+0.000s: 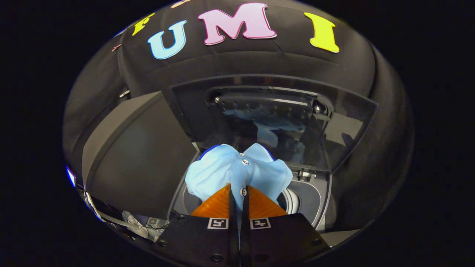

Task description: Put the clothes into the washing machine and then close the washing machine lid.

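Observation:
A light blue buttoned garment (237, 172) hangs bunched between my orange fingers (217, 205). My gripper (238, 196) is shut on a fold of it. The cloth is held just above the round drum opening (295, 200) of the top-loading washing machine (315, 193). Beyond the garment the machine's glass lid (274, 118) stands raised, with a blue reflection of the cloth in it. The garment hides most of the drum opening.
A dark grey slanted panel (137, 163) rises to the left of the opening. White and blue items (137, 226) lie low beside the machine on that side. The booth's black cloth wall (259, 59) stands behind the lid.

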Motion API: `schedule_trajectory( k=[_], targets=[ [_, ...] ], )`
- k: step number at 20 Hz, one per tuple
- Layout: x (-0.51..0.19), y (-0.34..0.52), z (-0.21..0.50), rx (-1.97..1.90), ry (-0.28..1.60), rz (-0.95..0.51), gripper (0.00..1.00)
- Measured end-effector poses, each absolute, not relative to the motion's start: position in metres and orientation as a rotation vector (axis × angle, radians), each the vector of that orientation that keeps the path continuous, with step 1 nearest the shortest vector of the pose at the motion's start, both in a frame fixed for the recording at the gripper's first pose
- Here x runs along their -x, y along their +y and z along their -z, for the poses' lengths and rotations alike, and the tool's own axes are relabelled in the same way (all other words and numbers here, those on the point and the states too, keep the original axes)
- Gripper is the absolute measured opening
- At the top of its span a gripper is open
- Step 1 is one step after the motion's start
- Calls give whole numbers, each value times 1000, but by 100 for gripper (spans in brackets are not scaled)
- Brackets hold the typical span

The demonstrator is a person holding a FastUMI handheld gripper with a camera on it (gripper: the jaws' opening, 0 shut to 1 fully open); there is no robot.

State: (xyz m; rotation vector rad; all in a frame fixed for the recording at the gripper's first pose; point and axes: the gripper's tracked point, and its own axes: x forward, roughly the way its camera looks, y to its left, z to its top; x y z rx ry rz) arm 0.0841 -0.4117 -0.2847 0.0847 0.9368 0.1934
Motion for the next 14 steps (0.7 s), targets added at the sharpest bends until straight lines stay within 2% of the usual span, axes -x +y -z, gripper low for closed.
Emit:
schedule_trajectory(
  k=[14],
  targets=[
    [-73, -398, 371, 2, 1063, -147, 7]
  ],
)
